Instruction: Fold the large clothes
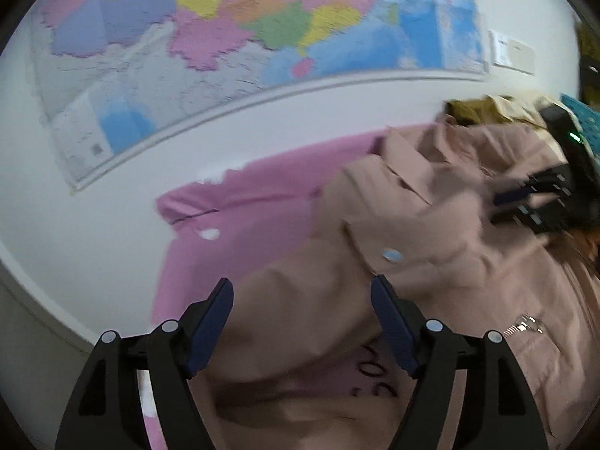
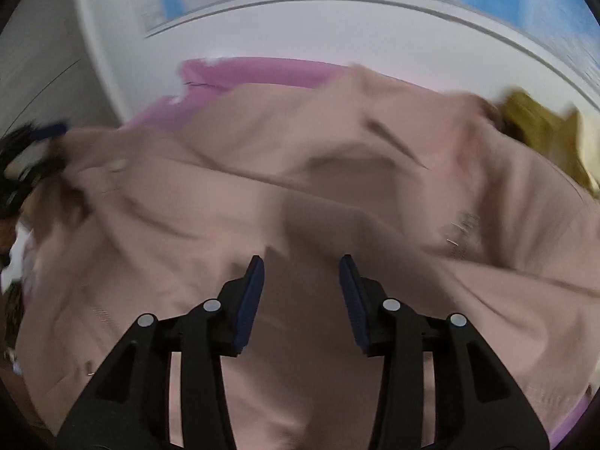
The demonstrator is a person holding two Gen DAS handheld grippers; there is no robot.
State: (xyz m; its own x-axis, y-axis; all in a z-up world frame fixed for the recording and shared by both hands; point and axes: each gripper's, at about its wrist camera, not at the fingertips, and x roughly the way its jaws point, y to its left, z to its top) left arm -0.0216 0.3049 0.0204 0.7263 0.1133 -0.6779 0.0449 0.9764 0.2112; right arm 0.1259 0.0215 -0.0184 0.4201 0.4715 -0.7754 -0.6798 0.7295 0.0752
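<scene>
A large dusty-pink jacket (image 1: pixel 431 232) with a snap button and a zipper lies crumpled on a pink sheet (image 1: pixel 240 225). My left gripper (image 1: pixel 302 288) is open just above its lower left part, fingers apart and empty. The right gripper (image 1: pixel 540 202) shows in the left wrist view at the jacket's right side. In the right wrist view the jacket (image 2: pixel 300 187) fills most of the frame, blurred. My right gripper (image 2: pixel 302 266) is open over the fabric, nothing between its fingers. The left gripper (image 2: pixel 26 157) shows at the far left edge.
A colourful wall map (image 1: pixel 232 30) hangs on the white wall behind the bed. An olive-brown garment (image 2: pixel 540 135) lies beyond the jacket at the right, also in the left wrist view (image 1: pixel 476 108). A teal patterned item (image 1: pixel 585 120) sits at the far right.
</scene>
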